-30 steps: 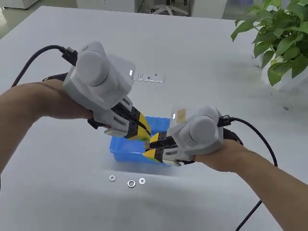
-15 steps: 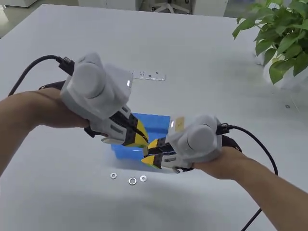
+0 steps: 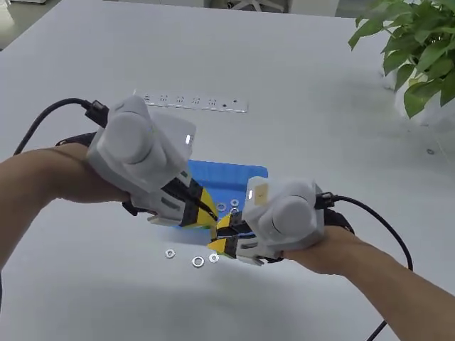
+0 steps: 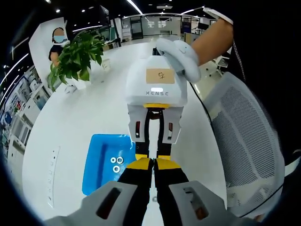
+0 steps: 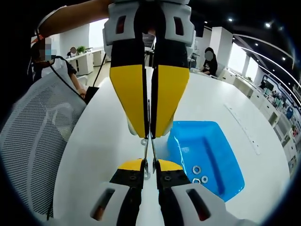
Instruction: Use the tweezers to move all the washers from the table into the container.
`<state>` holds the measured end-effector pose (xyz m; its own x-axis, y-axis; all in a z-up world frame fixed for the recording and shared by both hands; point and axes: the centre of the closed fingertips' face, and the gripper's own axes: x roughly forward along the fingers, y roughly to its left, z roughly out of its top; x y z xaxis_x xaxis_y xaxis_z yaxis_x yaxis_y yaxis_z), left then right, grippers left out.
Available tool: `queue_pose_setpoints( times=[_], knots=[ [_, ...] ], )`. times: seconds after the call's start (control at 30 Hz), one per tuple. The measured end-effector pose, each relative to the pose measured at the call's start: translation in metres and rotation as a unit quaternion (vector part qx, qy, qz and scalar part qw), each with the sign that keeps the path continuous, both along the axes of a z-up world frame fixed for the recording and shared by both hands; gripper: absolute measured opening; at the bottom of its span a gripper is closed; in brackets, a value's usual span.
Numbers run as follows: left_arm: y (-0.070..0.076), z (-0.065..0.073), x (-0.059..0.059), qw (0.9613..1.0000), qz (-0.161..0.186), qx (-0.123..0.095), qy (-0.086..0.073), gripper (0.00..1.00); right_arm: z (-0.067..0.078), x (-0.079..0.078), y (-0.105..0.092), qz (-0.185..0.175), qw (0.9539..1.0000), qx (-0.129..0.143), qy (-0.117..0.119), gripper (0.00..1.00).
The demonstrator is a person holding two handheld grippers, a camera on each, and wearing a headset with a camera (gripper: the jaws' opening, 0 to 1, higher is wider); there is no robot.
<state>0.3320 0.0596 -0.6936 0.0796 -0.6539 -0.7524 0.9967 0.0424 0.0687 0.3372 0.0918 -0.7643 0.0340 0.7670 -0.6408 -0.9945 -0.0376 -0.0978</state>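
Thin metal tweezers (image 5: 149,141) run between the two grippers, which meet tip to tip. My left gripper (image 3: 207,215) (image 5: 150,99) is shut on them, and so is my right gripper (image 3: 222,241) (image 5: 149,165). Both hover over the near edge of the blue container (image 3: 245,174) (image 5: 214,141) (image 4: 99,160). Three washers (image 3: 197,261) lie on the white table just in front of it, below the jaws. Three more washers (image 3: 233,207) (image 5: 197,172) (image 4: 116,162) lie inside the container. The left gripper view faces the right gripper (image 4: 154,150) head-on.
A white power strip (image 3: 192,101) lies beyond the container. A green potted plant (image 3: 419,50) (image 4: 75,59) stands at the far right corner. Cables (image 3: 50,121) trail from both grippers. A mesh chair (image 4: 244,141) stands off the table's edge.
Both grippers have come down and nearer, from over the container to its near edge above the loose washers. The camera tilted too, so the table shifted down in view.
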Motion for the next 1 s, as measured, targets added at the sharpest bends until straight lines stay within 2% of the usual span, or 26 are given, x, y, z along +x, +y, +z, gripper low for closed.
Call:
queue_pose_setpoints(
  times=[0.53,1.0],
  knots=[
    [0.002,-0.015,-0.009,0.9999,-0.001,0.002,0.017,0.05,-0.016,-0.01,0.001,0.005,0.9999,-0.007,0.015,0.12],
    [0.001,-0.023,-0.007,0.9998,0.001,-0.001,0.019,0.05,-0.021,-0.009,0.001,0.003,0.9998,-0.007,0.02,0.12]
  ],
)
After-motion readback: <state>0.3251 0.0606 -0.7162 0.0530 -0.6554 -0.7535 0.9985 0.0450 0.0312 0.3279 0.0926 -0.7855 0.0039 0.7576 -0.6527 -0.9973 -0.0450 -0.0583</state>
